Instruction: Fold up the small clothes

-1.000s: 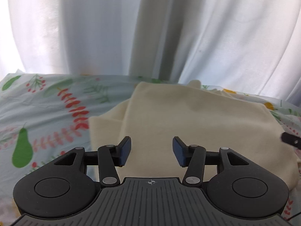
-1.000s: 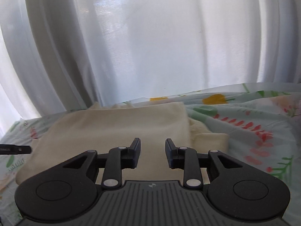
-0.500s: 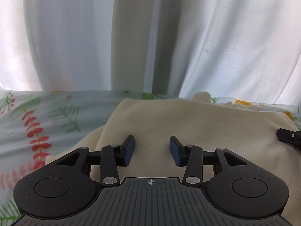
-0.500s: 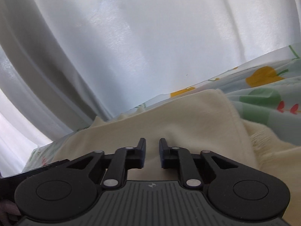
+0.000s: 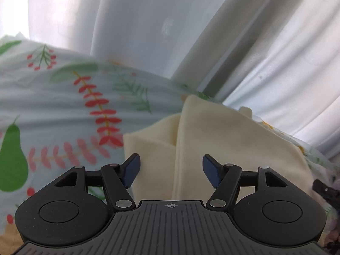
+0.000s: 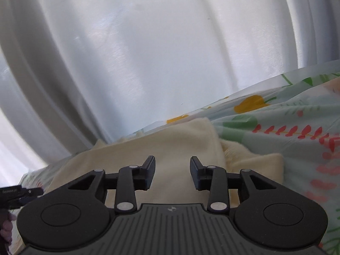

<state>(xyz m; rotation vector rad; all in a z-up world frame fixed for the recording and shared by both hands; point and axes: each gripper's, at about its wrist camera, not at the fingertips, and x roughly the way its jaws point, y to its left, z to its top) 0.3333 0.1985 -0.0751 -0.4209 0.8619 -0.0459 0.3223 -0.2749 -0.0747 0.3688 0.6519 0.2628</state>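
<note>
- The white curtain (image 6: pixel 148 53) fills the top of both views, and the patterned sheet (image 5: pixel 53 110) spreads below it; that sheet is your work surface.
- The cream garment (image 5: pixel 233 140) lies flat on the sheet, lower centre and right in the left view, lower centre in the right view (image 6: pixel 170 148). It already looks folded over, with one layer edge running down the middle and a flap sticking out at its left side.
- Your left gripper (image 5: pixel 171 171) hangs over that layer edge; its jaws are opening and pinch no cloth.
- Your right gripper (image 6: pixel 172 171) sits over the garment's other side, jaws opening too, nothing pinched between them.
- You seem to be between folds, I judge: next, take the sticking-out flap or an edge in both grippers and lay it across evenly.
</note>
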